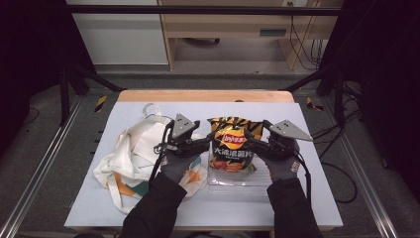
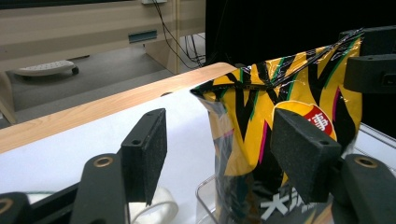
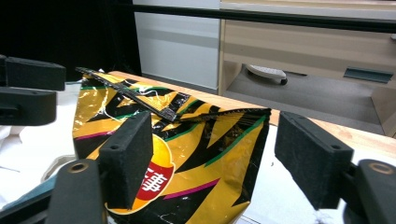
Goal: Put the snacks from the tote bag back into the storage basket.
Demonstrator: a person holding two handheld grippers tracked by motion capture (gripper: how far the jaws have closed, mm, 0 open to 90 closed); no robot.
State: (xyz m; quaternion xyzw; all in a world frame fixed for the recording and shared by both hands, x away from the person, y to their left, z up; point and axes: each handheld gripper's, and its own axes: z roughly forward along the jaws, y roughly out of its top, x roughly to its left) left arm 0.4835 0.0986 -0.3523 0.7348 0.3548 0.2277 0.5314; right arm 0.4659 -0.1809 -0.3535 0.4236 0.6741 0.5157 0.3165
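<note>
A table (image 1: 277, 201) carries everything: a pale, whitish sheet covers most of its top, and a strip of bare light wood shows along the far edge. On the left half lies a crumpled cloth tote bag (image 1: 130, 161), cream with orange and teal patches, its handles trailing toward the far side. Just right of it, near the middle, sits a clear plastic tray (image 1: 233, 177) directly on the sheet, and a yellow-and-black bag of crisps (image 1: 232, 141) stands upright in it.
</note>
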